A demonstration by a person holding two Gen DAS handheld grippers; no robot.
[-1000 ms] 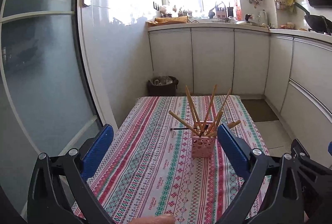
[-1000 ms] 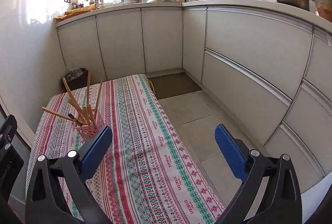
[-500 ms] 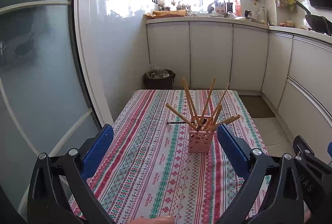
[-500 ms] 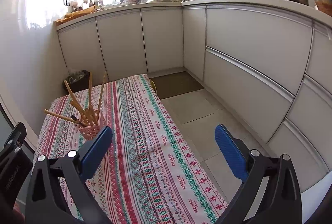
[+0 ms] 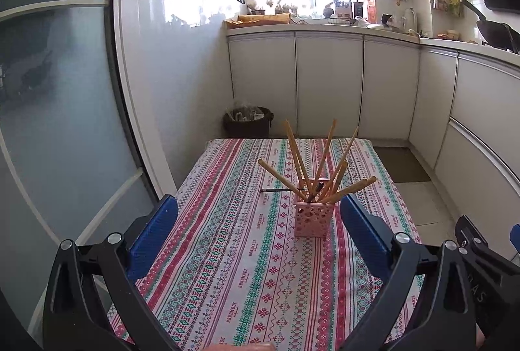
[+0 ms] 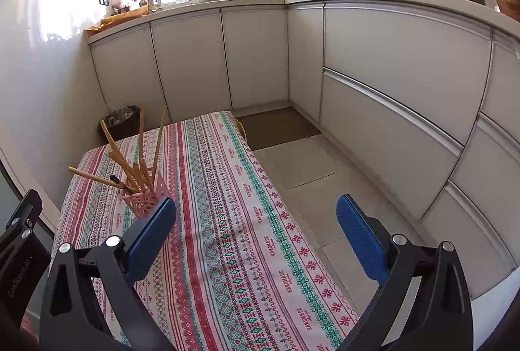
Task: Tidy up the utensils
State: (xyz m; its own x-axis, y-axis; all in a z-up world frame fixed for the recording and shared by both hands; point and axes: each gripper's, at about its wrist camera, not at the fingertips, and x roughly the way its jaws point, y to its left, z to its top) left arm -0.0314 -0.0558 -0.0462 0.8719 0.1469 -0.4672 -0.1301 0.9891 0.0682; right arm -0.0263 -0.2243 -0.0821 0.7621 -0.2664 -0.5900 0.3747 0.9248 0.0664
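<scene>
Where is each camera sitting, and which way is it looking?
Left wrist view: sits on the left gripper, looks down the striped table at the pink holder of chopsticks; both blue fingers show, wide open, plus the right gripper's edge.
Right wrist view: sits on the right gripper, faces the table's right edge, floor and cabinets; its open fingers show, and the left gripper at far left.
Both share the table, holder and chopsticks.

Left wrist: above table's near end, facing lengthwise toward window.
Right wrist: angled toward cabinets.
Shared: pink holder (image 5: 314, 218) (image 6: 143, 202), striped tablecloth (image 5: 240, 260) (image 6: 234, 240).
</scene>
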